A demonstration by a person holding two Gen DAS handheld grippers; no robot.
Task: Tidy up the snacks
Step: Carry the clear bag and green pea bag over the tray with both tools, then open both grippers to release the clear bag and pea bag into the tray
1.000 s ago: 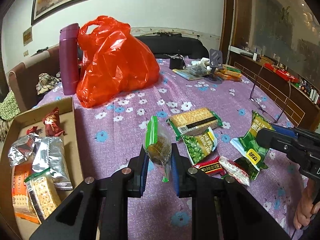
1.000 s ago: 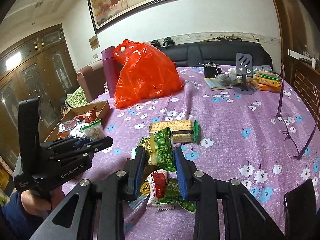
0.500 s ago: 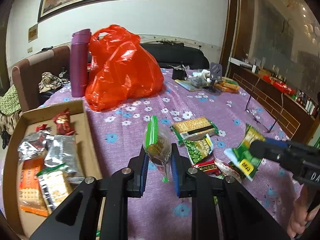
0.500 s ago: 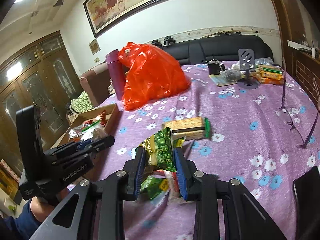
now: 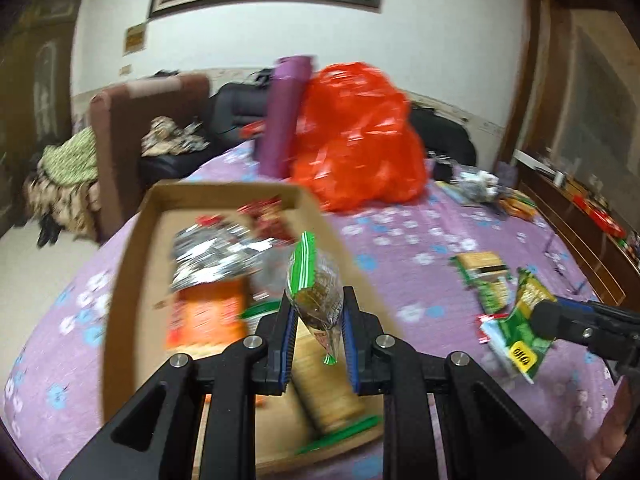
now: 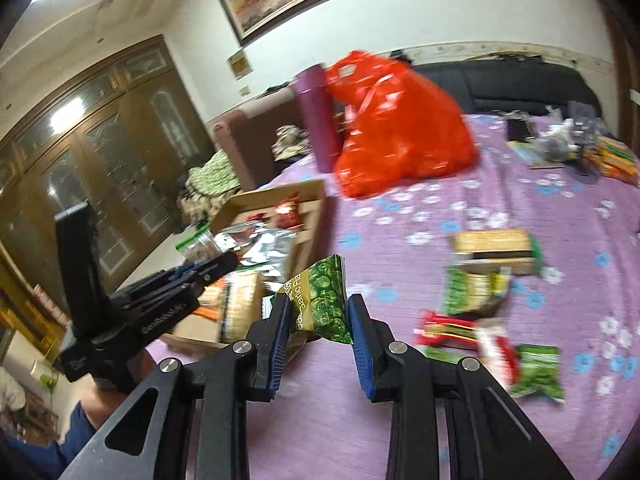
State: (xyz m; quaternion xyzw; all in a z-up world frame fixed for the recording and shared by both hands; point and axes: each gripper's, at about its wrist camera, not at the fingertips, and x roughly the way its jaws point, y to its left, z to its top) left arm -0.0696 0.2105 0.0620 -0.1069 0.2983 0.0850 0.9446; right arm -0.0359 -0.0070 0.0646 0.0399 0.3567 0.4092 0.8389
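My left gripper (image 5: 318, 334) is clenched on a clear snack bag (image 5: 316, 300) with a green top, held over the cardboard box (image 5: 120, 280) of silver and orange packets. My right gripper (image 6: 318, 330) grips a green pea packet (image 6: 320, 300) above the purple flowered tablecloth (image 6: 500, 184), just beside the box. More snacks lie loose to its right.

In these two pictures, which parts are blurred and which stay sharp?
Left wrist view: the left gripper and its clear snack bag are sharp; the cardboard box and its contents are smeared by motion. Right wrist view: the right gripper and green pea packet are sharp; the red bag and loose snacks are blurred.
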